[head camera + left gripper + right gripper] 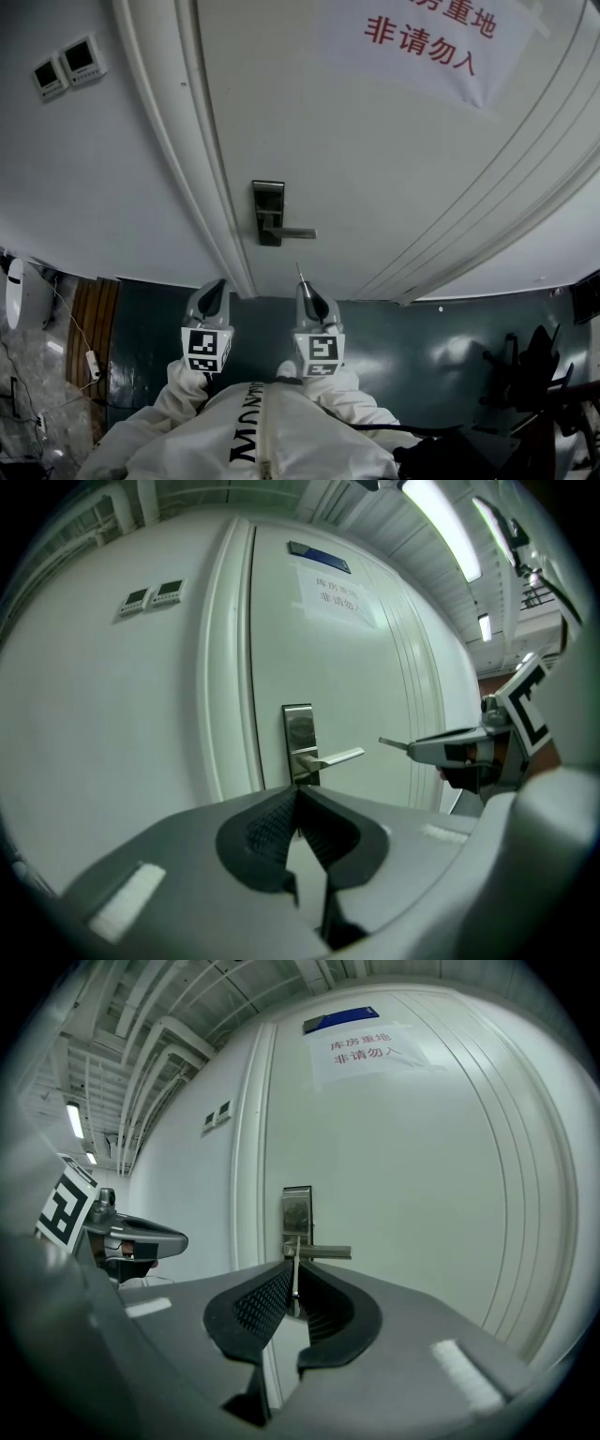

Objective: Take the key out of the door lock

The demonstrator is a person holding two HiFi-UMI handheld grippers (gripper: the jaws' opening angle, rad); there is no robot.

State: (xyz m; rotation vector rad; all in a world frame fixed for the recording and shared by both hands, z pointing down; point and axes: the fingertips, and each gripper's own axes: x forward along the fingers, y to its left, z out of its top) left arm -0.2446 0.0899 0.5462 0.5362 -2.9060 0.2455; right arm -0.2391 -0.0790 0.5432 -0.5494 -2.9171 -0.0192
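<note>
- Key (295, 1258): a thin metal blade, upright, pinched edge-on between the pads of the right tongs (303, 286); its tip juts past the tong ends toward the door; we judge it already clear of the lock, since the head view shows a gap between it and the plate.
- Right tongs: pressed onto the key, nearly together because the blade is so thin; aimed at the lock, which we take to be the line of a straight pull.
- Left tongs (298, 794): pressed together on nothing; held beside the right pair, apart from the door; we judge them idle, as the job needs only one grip.
- Door lock (267, 212): dark upright plate near the door's edge; no key visible in it; the keyhole itself is too small for us to make out.
- Lever handle (294, 232): horizontal, pointing away from the door's edge; touched by neither pair.
- Door (394, 178): pale, apparently closed; paper notice (427, 42) with red characters fixed above the lock.
- Wall panels (66, 62): two small units on the wall beside the frame; no part in the task.
- Task, as we judge it: extraction done or all but done; only carrying the key away remains.
</note>
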